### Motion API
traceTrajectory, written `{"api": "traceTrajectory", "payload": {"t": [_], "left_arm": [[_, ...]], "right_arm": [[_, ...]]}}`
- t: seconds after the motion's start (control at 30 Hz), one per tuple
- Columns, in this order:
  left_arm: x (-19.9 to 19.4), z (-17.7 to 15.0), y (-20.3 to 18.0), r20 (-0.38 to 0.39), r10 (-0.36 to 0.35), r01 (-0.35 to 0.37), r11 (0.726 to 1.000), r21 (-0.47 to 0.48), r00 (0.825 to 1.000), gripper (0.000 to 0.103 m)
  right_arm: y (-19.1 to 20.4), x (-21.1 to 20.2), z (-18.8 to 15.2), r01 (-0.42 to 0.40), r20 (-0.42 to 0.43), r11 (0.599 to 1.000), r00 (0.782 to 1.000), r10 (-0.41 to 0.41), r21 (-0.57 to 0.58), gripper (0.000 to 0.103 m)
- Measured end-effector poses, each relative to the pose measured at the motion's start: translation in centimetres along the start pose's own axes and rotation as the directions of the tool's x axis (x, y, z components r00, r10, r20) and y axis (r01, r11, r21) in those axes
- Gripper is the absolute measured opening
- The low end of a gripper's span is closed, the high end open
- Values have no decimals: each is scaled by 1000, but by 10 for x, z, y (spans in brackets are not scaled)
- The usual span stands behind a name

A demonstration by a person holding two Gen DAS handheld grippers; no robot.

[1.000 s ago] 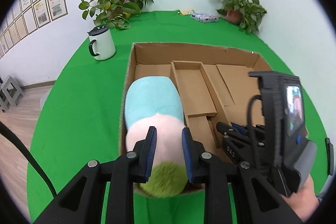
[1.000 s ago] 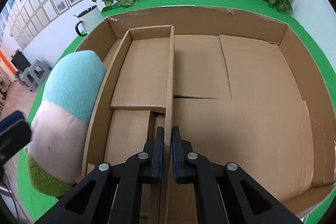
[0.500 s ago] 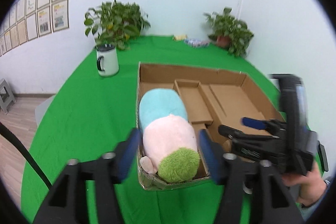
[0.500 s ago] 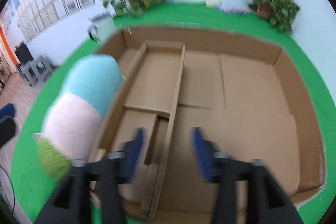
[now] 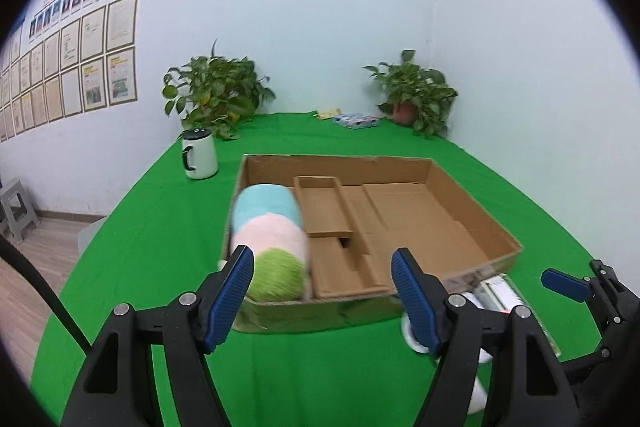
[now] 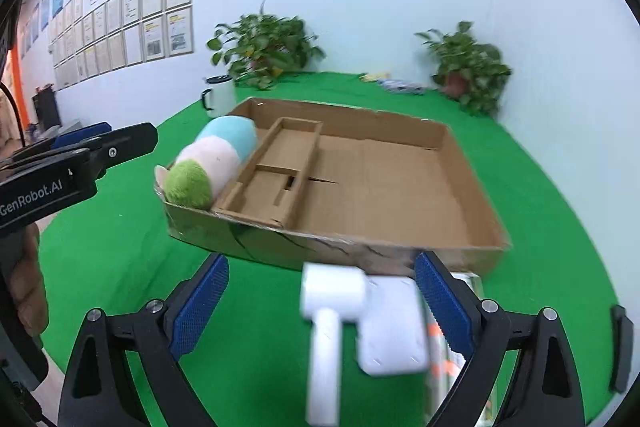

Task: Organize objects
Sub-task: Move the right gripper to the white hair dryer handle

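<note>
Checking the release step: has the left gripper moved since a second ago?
Yes. The left gripper has opened and pulled back from the plush toy, which now lies free in the cardboard box, looking smaller in the left wrist view.

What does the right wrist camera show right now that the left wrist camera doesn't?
Only the right wrist view shows the white hair dryer whole, lying on the green table between the open right gripper's fingers, and a white flat box beside it. Only the left wrist view looks out between the open left gripper's own fingers; it catches just slivers of those white things. Both show the cardboard box, the plush toy in its left compartment, the white mug and two potted plants.
</note>
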State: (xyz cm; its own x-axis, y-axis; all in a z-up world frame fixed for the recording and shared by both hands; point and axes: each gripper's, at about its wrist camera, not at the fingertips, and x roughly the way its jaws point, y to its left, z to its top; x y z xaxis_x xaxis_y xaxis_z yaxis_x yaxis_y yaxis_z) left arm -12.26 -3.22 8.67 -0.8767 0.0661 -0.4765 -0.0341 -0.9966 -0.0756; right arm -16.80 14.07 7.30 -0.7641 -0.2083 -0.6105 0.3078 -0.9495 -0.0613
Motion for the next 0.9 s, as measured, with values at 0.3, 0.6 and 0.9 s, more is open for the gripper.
{"api": "traceTrajectory", "payload": {"t": [0.3,0.6,0.9], "left_arm": [[-6,-18,-35,-45,-2,1,1000,-27,999,75],[-1,-24,-42,-60,-1,0,1000,-27,998,75],[18,-29,-35,-80,-33,29,998,-50,996,75]], "right_arm": [[-32,-43,-31,-20,51,1000,999,19,6,102],[-31,-45,-30,-13,74,1000,997,14,-15,102],[-28,-31,-29,-5,72,1000,997,5,-7,102]]}}
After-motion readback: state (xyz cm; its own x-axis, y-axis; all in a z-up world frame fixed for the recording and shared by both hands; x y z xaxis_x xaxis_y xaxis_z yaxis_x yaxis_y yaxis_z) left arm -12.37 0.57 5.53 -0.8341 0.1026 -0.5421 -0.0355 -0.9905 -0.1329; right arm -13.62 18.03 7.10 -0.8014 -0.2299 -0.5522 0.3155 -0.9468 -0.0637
